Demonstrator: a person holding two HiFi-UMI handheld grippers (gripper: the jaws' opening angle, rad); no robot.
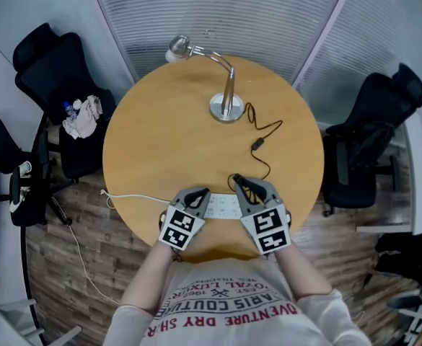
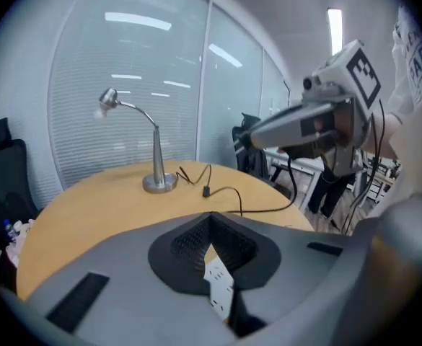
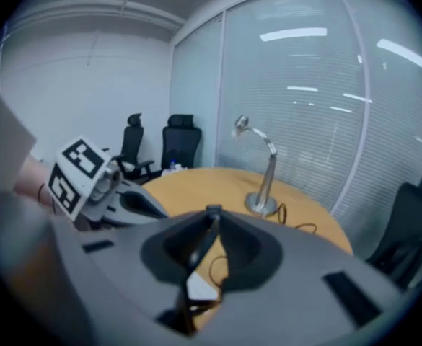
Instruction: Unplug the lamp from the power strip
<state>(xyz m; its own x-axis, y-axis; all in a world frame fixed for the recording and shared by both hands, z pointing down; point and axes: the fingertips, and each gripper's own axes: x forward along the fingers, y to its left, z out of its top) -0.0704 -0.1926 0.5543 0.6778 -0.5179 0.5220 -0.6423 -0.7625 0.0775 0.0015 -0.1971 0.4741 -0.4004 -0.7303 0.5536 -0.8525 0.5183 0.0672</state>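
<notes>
Right gripper (image 1: 238, 182) is pinched almost shut, and right at its tips sits a small black plug (image 3: 212, 210), just over the far edge of the flat white power strip (image 1: 223, 207). Whether the plug is seated in the strip or lifted off it, no view settles. That strip lies at the near edge of the round wooden table (image 1: 160, 143), squarely between the two grippers. Left gripper (image 1: 202, 193) is down at the strip's left end, jaws closed to a thin slit with nothing caught between them; the white strip shows through the slit beneath. From the plug, a thin black cord (image 1: 268, 128) loops away across the tabletop, passes a small black inline switch (image 1: 257, 144), and runs to the round base of the silver gooseneck desk lamp (image 1: 227, 99), standing upright at the far side with its head bent to the left. A white cable (image 1: 135, 197) leaves the strip's left end and drops over the table edge to the wooden floor. Black office chairs flank the table, the left one (image 1: 59, 71) carrying a crumpled pale cloth (image 1: 84, 117).
</notes>
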